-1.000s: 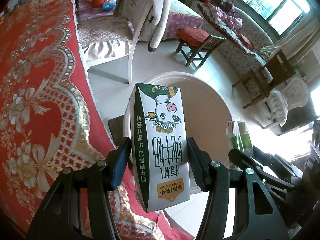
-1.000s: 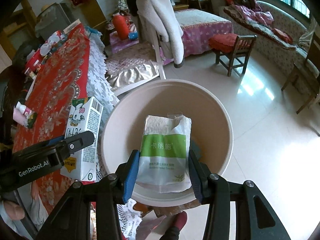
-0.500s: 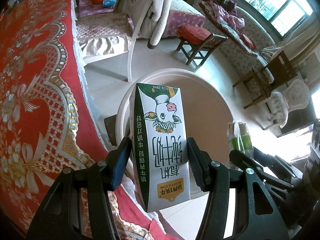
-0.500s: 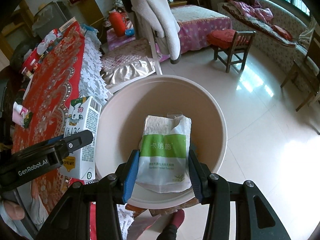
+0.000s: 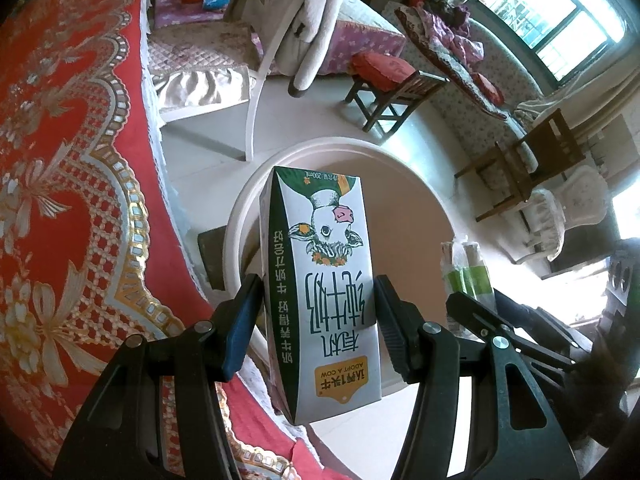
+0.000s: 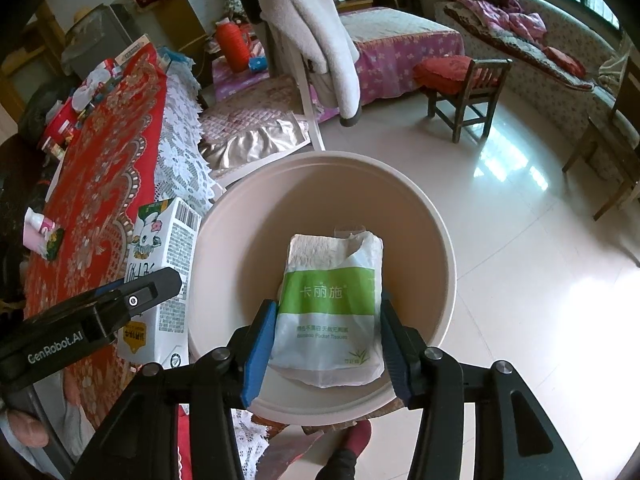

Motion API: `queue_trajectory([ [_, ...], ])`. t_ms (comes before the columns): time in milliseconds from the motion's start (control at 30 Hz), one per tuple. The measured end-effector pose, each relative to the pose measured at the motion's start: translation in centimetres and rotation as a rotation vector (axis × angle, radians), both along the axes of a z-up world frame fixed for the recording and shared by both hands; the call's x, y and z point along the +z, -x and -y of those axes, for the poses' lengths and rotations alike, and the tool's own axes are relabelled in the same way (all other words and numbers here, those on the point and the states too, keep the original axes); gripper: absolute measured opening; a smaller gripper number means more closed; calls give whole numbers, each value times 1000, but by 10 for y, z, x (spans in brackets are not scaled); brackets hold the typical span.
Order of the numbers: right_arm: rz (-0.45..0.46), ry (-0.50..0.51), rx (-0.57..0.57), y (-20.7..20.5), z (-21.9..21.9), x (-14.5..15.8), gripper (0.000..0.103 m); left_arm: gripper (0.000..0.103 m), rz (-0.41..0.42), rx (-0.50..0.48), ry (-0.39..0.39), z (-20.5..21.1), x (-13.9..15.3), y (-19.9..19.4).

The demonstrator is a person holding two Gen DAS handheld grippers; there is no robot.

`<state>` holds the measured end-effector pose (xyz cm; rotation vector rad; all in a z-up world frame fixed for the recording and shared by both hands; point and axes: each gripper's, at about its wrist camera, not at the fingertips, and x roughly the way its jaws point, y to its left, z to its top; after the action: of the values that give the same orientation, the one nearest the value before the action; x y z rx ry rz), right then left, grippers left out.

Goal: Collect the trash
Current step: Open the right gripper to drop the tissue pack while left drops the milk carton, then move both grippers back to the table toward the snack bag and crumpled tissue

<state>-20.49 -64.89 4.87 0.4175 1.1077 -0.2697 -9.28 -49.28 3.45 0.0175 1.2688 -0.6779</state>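
Milk carton [image 5: 324, 280] clamped between left gripper [image 5: 318, 320] fingers, printed upside down, over beige bin [image 5: 404, 216] rim. Tissue pack [image 6: 330, 308] pinched in right gripper [image 6: 328, 340], above bin interior.

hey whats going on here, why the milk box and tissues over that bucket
A person is collecting trash with two tools. The left hand-held gripper is clamped on a milk carton, and the right hand-held gripper is clamped on a tissue pack. Both items hang above a beige bin that stands on the floor beside a table with a red tablecloth. Neither item has been let go yet.
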Motion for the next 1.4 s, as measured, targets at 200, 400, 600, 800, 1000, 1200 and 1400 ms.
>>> queue_trajectory([
  [200,-3,-3,-13,0,2,0,53,55,-23,-9,30,-1,0,1],
  [400,0,-25,-37,3,7,-1,66,59,-13,-12,51,0,5,3],
  [600,-6,-26,-24,3,1,-1,66,59,1,-3,51,-5,11,4],
  [800,-2,-22,-5,-1,-8,1,66,59,38,13,34,-15,18,6],
  [1000,9,-16,26,-10,-23,6,66,59,82,45,8,-36,26,7],
  [1200,20,-10,76,-25,-47,13,66,59,119,115,-11,-70,35,2],
  [1400,38,-12,148,-49,-81,20,66,59,154,194,-32,-115,43,-6],
])
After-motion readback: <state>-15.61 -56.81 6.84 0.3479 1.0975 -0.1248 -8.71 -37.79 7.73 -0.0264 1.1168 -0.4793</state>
